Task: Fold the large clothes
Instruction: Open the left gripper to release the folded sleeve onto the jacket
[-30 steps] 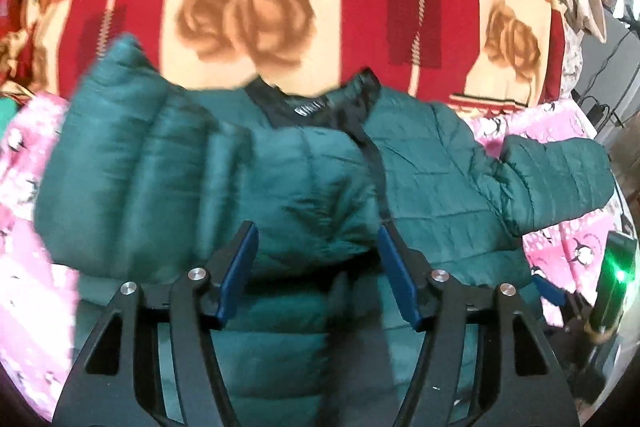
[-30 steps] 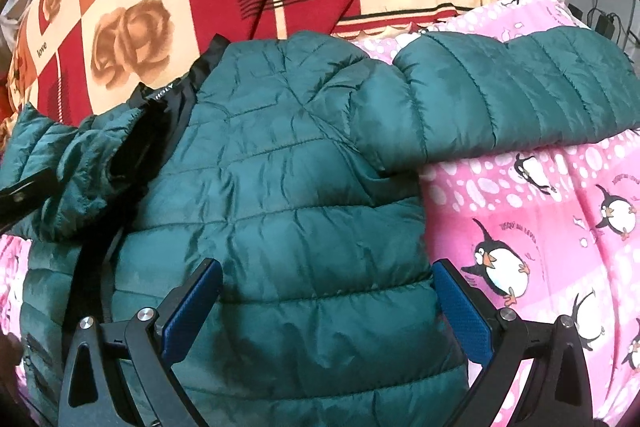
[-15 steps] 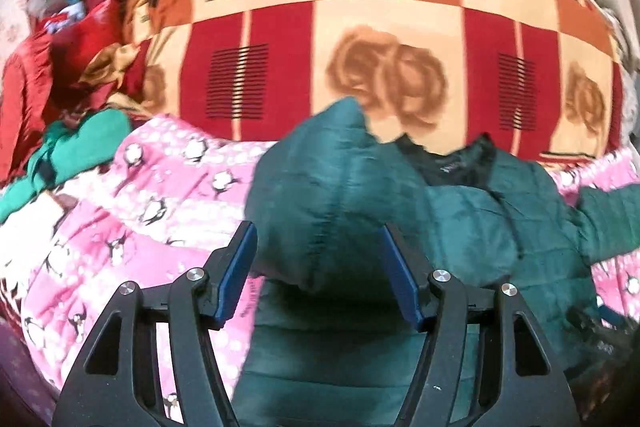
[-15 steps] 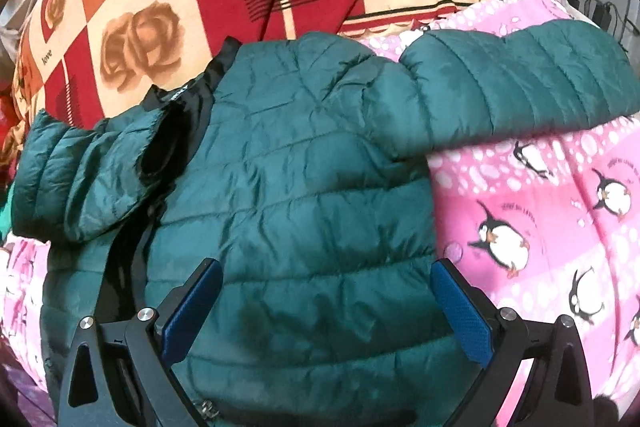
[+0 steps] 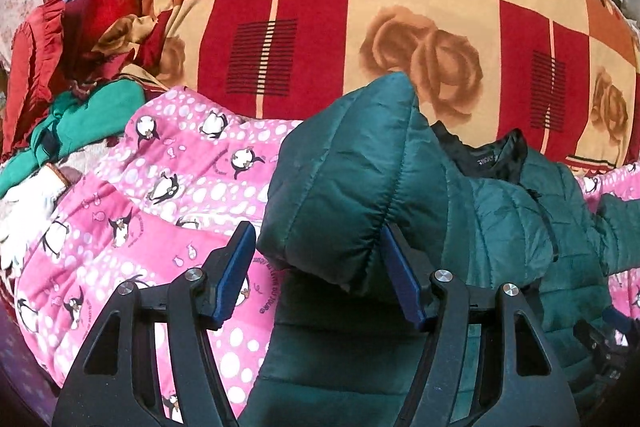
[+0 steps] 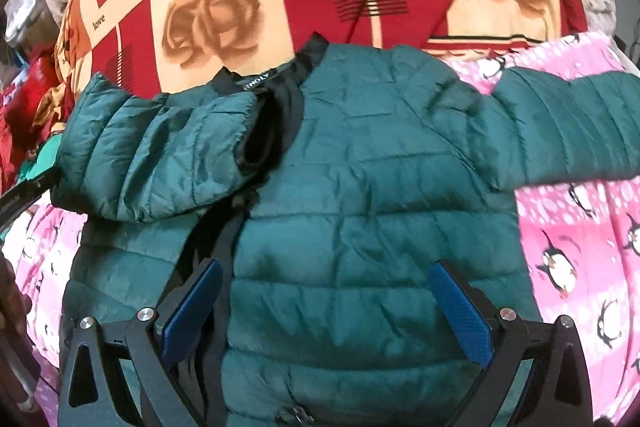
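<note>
A dark green puffer jacket lies front-up on a pink penguin blanket, collar towards the back. Its left sleeve is folded across the chest; its right sleeve stretches out to the right. In the left wrist view the folded sleeve bulges between the fingers of my left gripper, which is open and seems not to clamp it. My right gripper is open and empty, hovering over the jacket's lower front, to the right of the black zipper.
A red, orange and cream rose-patterned quilt rises behind the jacket. A heap of red and green clothes lies at the far left. The left gripper's body edges into the right wrist view at the left.
The left gripper has swung left from over the jacket's chest to its left edge, leaving the sleeve folded across. The right gripper has drawn back, with the collar and both sleeves now in its view.
</note>
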A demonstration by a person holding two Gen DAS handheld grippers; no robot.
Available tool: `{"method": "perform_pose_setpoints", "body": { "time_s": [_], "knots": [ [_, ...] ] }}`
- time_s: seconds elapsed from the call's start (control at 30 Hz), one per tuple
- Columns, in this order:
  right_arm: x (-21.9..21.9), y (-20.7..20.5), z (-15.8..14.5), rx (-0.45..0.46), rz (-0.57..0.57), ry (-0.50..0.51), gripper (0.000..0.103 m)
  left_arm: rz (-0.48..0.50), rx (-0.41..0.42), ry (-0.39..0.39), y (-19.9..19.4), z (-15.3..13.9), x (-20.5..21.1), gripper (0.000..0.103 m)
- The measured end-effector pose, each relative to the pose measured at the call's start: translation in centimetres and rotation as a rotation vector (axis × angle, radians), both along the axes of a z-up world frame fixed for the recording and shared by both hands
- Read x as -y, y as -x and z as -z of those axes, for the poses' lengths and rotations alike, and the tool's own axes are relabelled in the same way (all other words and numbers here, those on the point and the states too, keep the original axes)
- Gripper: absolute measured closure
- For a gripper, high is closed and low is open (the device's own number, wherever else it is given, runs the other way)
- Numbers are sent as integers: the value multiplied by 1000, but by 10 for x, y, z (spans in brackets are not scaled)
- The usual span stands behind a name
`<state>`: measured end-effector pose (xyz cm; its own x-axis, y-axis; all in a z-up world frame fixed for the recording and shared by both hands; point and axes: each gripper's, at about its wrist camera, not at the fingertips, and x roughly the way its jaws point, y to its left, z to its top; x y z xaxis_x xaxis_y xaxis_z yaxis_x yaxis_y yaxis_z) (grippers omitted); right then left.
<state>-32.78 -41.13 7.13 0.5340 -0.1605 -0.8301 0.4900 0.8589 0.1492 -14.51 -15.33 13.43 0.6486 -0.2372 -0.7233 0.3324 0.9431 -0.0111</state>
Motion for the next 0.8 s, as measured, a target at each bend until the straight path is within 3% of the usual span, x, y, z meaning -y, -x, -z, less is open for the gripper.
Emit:
{"method": "perform_pose_setpoints", "body": {
  "time_s": [0.27,0.43,0.7,0.73,0.8],
  "knots": [
    [-3,-7,8,-16,-12,4,0,-6,-10,8,-3,4,-2,34],
    [5,-15,5,31,6,-6,0,-9,-17,11,-5,5,-2,34],
    [6,-69,-1,80,-60,8,0,-7,-21,14,-6,5,-3,34],
    [6,-76,1,71,-66,14,2,-7,-22,14,-7,5,-2,34],
    [6,-95,5,54,-98,30,18,-6,-23,15,-8,4,-1,34]
  ]
}}
